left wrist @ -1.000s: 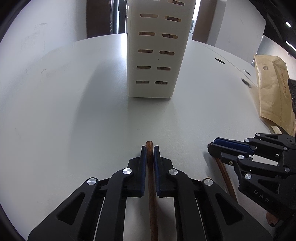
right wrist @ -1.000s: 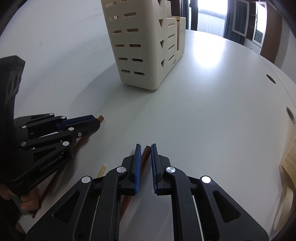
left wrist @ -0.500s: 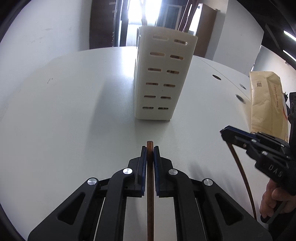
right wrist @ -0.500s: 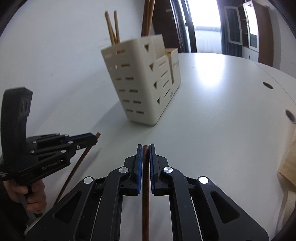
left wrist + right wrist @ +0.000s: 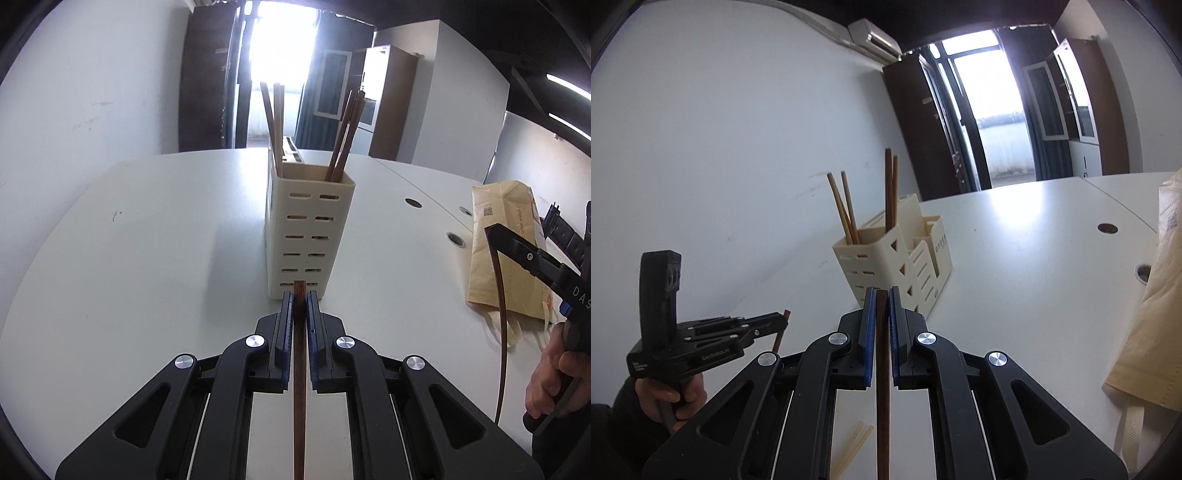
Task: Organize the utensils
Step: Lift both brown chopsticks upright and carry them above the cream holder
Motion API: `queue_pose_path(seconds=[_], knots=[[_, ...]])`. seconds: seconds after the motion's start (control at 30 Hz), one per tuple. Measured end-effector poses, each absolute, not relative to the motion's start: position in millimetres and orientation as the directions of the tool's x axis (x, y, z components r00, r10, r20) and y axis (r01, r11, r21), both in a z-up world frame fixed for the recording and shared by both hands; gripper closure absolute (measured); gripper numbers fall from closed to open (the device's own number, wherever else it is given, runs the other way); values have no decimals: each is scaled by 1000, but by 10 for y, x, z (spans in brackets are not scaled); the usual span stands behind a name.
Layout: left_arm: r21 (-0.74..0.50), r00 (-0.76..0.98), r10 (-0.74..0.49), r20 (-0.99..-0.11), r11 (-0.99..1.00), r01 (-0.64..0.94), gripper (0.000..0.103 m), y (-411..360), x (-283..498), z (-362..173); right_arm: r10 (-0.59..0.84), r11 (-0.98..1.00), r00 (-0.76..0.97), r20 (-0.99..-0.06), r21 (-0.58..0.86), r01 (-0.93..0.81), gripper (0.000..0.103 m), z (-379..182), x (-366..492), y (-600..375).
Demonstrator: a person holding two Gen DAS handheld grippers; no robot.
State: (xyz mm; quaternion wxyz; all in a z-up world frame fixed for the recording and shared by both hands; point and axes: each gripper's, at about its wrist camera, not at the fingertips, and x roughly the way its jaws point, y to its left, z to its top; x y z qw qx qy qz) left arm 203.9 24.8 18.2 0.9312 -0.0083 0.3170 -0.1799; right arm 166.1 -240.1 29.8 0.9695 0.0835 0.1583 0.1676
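A cream slotted utensil holder (image 5: 309,236) (image 5: 897,264) stands on the white table (image 5: 147,258), with several brown chopsticks (image 5: 275,125) upright in its compartments. My left gripper (image 5: 299,295) is shut on a dark brown chopstick (image 5: 299,387) that runs back along its fingers, tip just short of the holder's near face. My right gripper (image 5: 882,293) is shut on another dark brown chopstick (image 5: 882,387). Each gripper shows in the other's view: the right gripper (image 5: 495,230) with its chopstick hanging down, the left gripper (image 5: 781,319) at lower left.
A tan paper bag (image 5: 506,251) (image 5: 1152,325) lies on the table's right side. Round cable holes (image 5: 413,202) dot the tabletop behind the holder. Pale thin sticks (image 5: 855,441) lie on the table near me. A person's hand (image 5: 554,376) holds the right gripper's handle.
Both grippers have risen off the table with their chopsticks, and the holder's top and its chopsticks have come into view. The right gripper closed on its chopstick a second ago.
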Motion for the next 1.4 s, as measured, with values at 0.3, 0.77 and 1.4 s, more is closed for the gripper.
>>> queue_pose_path(seconds=[0.3, 0.77, 1.4], knots=[[-118, 776, -365, -515, 926, 358, 96, 193, 1847, 602, 416, 899, 901, -124, 204, -387, 95, 588, 1467, -2346], [-124, 811, -377, -447, 924, 362, 96, 273, 1708, 880, 405, 893, 913, 42, 195, -405, 95, 756, 1374, -2408], [-105, 837, -369, -404, 928, 358, 96, 253, 1738, 1117, 414, 908, 905, -97, 118, -402, 95, 803, 1695, -2145]])
